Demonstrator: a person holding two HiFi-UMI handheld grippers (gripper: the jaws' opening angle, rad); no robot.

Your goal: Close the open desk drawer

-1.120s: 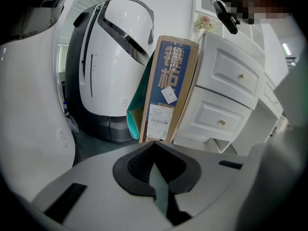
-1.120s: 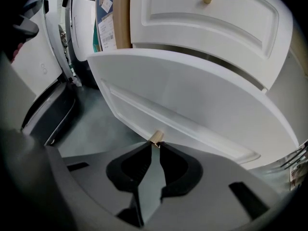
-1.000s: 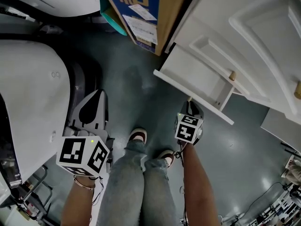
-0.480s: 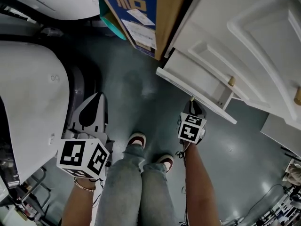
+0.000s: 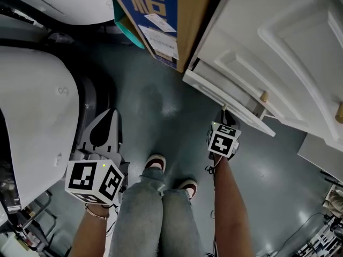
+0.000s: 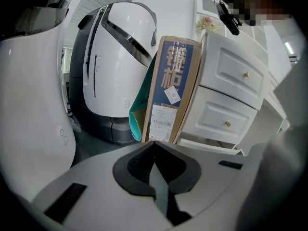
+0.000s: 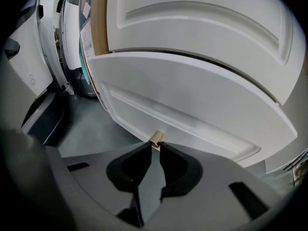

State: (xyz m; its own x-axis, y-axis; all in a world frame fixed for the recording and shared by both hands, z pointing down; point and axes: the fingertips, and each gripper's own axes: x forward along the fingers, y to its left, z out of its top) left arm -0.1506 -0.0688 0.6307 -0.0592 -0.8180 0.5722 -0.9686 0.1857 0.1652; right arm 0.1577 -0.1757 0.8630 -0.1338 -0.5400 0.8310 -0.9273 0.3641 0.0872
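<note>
The white desk's bottom drawer point(image 5: 229, 105) stands partly open, its front panel point(image 7: 192, 109) filling the right gripper view. My right gripper point(image 7: 154, 145) is shut on the drawer's small brass knob point(image 7: 155, 137), which sits pinched between the fingertips. In the head view this right gripper point(image 5: 227, 120) reaches down to the drawer front from the right forearm. The left gripper point(image 5: 107, 119) hangs low at the left, away from the desk; its jaws meet at the tips with nothing between them point(image 6: 154, 144). The same drawer point(image 6: 208, 143) shows low and slightly out in the left gripper view.
A tall cardboard box point(image 5: 161, 15) with a blue face leans beside the desk. A large white rounded machine shell point(image 5: 32, 116) stands at the left. The person's legs and shoes point(image 5: 155, 162) are between the grippers. Two closed drawers point(image 6: 233, 83) sit above the open one.
The drawer has slid further into the desk, toward the upper right of the head view, and the right gripper went with it. The left gripper stayed where it was.
</note>
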